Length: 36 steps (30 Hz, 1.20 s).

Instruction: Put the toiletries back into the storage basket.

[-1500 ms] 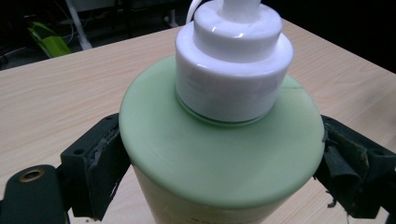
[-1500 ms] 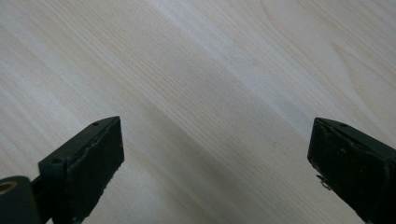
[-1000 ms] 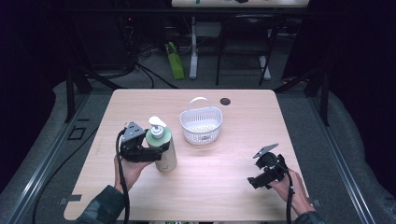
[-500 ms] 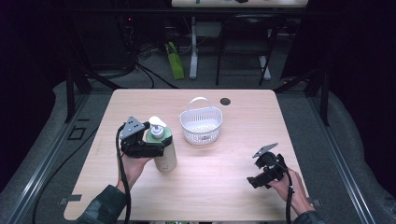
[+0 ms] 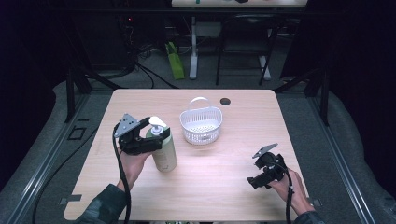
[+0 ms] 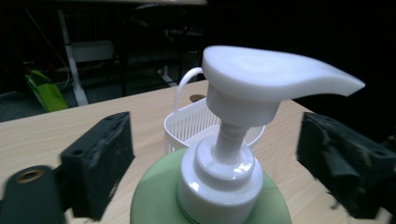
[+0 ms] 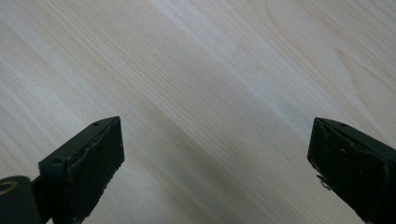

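The pump bottle (image 6: 212, 186) is bracketed by the left gripper (image 6: 212, 163), its jaws just narrowed but not yet pressing, so a lift toward the basket (image 5: 201, 125) looks near, while the right gripper (image 7: 210, 172) is held open over the table (image 7: 210, 70).

The right gripper (image 7: 212, 172) looks down on the pale wooden table (image 7: 201, 79), its grain running slantwise across the view. Its two black jaws rise from the bottom corners, standing wide apart (nothing but bare wood lies between them).
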Tool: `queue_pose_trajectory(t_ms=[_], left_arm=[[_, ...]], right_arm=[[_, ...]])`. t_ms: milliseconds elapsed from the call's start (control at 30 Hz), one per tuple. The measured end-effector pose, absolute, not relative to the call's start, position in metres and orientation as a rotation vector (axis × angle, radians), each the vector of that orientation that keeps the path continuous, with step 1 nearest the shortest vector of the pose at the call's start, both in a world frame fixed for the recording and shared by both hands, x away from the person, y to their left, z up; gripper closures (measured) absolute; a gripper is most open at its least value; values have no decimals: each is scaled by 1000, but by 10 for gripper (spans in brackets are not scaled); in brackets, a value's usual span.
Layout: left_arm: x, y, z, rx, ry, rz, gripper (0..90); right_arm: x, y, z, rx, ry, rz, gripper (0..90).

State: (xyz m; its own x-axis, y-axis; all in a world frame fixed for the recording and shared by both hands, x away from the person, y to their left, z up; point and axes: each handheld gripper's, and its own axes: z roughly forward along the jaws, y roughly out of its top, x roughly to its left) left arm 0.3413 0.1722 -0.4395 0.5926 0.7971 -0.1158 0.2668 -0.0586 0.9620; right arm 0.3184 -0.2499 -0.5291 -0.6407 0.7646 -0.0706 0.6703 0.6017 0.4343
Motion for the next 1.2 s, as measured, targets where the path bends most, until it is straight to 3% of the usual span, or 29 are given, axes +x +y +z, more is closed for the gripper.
queue_pose_trajectory(t_ms=[433,967,1200], left_arm=[[335,174,-437,1575,858,584,458],[333,173,-436,1554,813,611,631],[332,173,-435,1561,790,636,665]], right_arm=[[318,-250,-530,1193,2586,550,34],[318,-250,-529,1184,2582,541,35],[318,-251,-530,1188,2582,541,35]])
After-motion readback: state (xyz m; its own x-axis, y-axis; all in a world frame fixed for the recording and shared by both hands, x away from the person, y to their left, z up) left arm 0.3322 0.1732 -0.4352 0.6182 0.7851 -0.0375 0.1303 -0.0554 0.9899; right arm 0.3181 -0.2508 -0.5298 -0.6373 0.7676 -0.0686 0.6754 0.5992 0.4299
